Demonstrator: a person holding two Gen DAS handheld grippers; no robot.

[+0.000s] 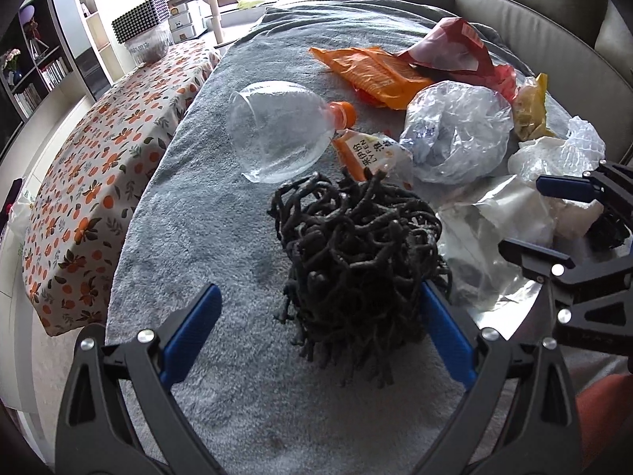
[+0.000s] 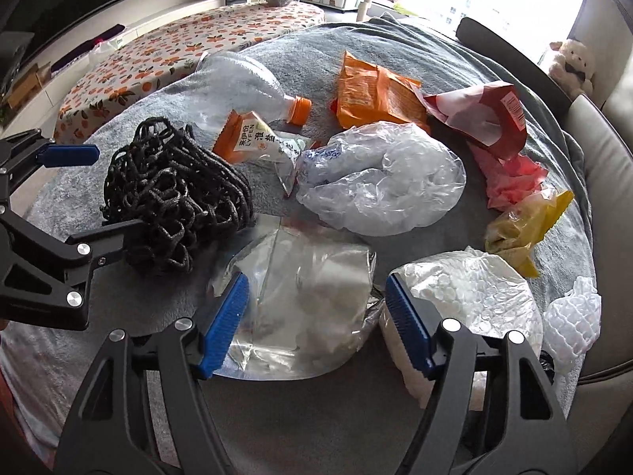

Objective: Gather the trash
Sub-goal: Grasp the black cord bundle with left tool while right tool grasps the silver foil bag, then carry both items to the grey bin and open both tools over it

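A black mesh net (image 1: 356, 245) lies bunched on the grey blanket (image 1: 205, 206). My left gripper (image 1: 318, 287) is open around it: the right pad touches the net, the left pad stands clear. In the right wrist view the left gripper (image 2: 114, 194) also brackets the net (image 2: 174, 194). My right gripper (image 2: 316, 277) is open over a flat clear-and-silver bag (image 2: 308, 301), one pad above its left edge, the other beside white bubble wrap (image 2: 467, 289). The right gripper (image 1: 522, 213) shows at the right edge of the left wrist view.
Further back lie a clear bottle (image 1: 277, 134) with an orange cap, an orange sachet (image 1: 368, 154), an orange snack packet (image 1: 376, 75), a red bag (image 1: 447, 47), a crumpled clear bag (image 1: 455, 130) and a yellow wrapper (image 1: 532, 107). A flower-print bench (image 1: 99, 166) runs left; sofa cushions (image 2: 609, 182) rise right.
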